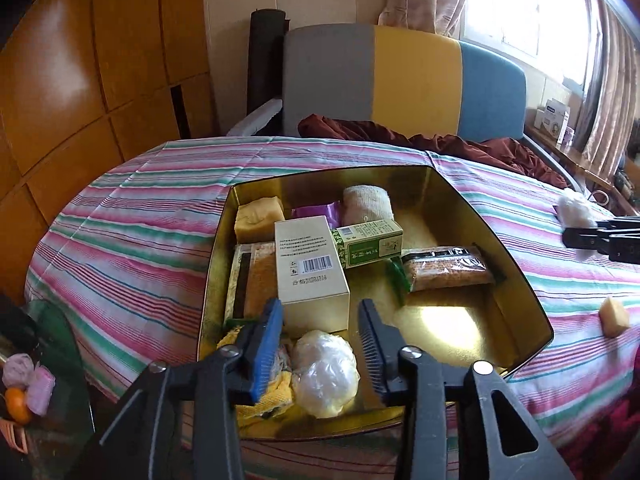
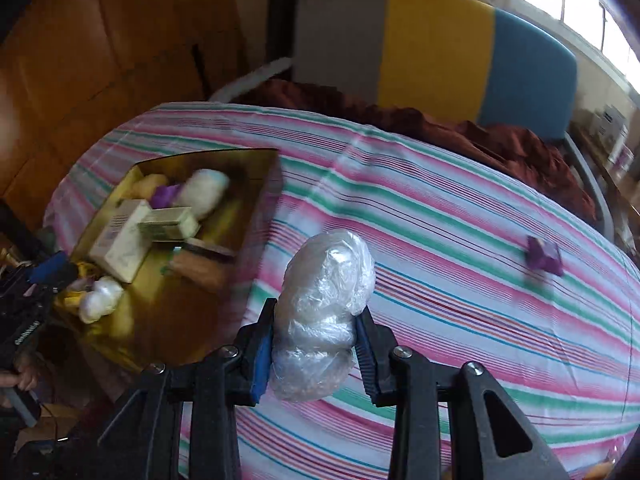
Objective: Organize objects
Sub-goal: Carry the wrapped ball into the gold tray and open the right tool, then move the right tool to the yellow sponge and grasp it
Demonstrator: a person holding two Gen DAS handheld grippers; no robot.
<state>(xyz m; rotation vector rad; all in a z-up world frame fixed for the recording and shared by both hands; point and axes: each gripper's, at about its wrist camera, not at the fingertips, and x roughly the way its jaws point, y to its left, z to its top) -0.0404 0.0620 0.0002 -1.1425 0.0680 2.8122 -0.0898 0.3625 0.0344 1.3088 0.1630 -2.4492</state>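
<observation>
Two grippers: right gripper (image 2: 314, 354) clamps a plastic-wrapped bundle (image 2: 324, 316) above the striped bed (image 2: 460, 280); carry it level into the gold tin's (image 1: 516, 280) bare near-right corner. Left gripper (image 1: 322, 344) hangs wide, empty.

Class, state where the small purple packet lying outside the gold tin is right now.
In the right wrist view, the small purple packet lies alone on the striped cloth, far right, beyond the held clear plastic-wrapped bundle.

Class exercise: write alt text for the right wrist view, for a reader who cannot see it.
The right gripper clamps a clear plastic-wrapped bundle above a striped bedsheet. A gold tin of boxes and packets sits left, and a purple item lies right.
</observation>
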